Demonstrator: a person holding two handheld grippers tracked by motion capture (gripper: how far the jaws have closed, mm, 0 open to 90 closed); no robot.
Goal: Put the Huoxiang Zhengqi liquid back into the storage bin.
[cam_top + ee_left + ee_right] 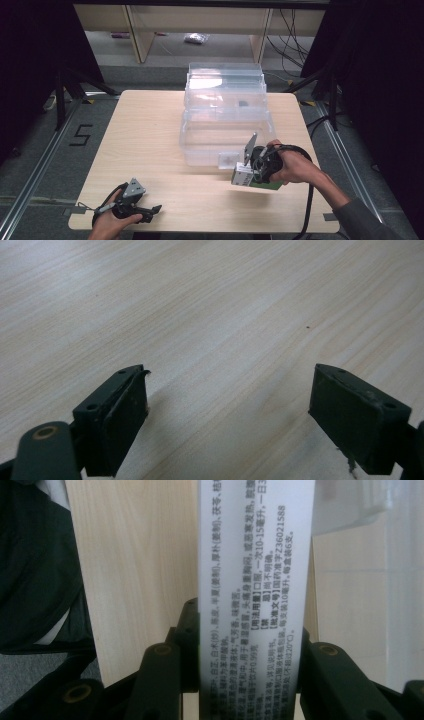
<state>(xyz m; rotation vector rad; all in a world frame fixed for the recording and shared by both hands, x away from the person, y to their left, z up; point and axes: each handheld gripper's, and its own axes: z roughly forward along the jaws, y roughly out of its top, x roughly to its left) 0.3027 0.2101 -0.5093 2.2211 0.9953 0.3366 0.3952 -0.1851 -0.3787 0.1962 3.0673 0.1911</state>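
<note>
Box: we see a white and green carton [248, 176] held above the table [150, 130], at 6 o'clock from the clear bins [225, 117].
Long axis: in our right gripper view it [255, 580] runs toward 12 o'clock.
Right gripper [257, 170]: clamped on the carton.
Left gripper [230, 410]: we hold it spread wide, gripping nothing.

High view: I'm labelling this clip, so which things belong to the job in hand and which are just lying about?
In the job:
- right tongs, shut on the printed box
- clear bins, stacked on the table

Lying about:
- left tongs, open, holding nothing
- bag on the floor beyond
</note>
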